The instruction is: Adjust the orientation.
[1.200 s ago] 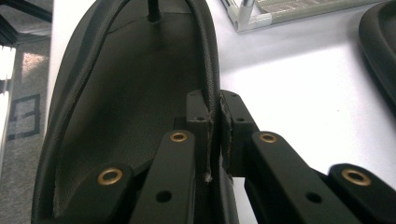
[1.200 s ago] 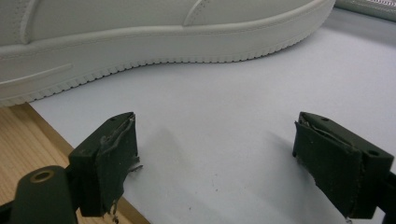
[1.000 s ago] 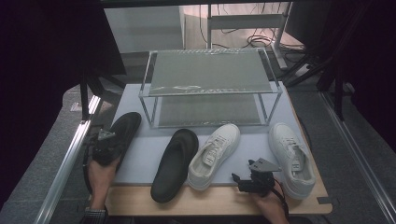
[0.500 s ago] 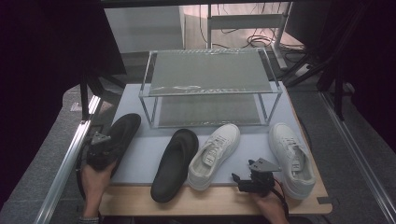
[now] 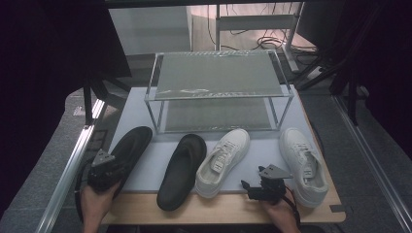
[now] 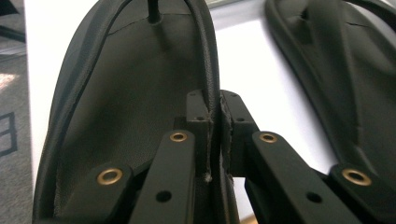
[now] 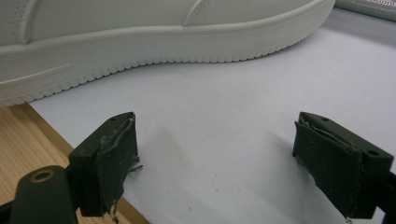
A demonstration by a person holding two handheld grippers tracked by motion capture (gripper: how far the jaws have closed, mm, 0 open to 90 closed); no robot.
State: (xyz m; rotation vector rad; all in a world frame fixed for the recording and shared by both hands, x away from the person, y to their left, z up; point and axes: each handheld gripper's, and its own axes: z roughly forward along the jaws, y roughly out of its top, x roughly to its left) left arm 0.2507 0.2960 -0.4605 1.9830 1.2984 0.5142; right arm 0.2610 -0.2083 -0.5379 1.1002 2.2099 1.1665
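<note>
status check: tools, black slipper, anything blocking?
Left tool shut on left black slipper rim. Right tool open over the mat, empty. Rack ahead, unobstructed.

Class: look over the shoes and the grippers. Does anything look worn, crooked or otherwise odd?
The right gripper has frayed, ragged pads. The left black slipper lies at an angle with its heel off the mat, its rim pinched by the left gripper.

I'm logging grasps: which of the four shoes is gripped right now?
The far-left black slipper: the left hand-held gripper pinches its side rim. The other three shoes lie untouched.
</note>
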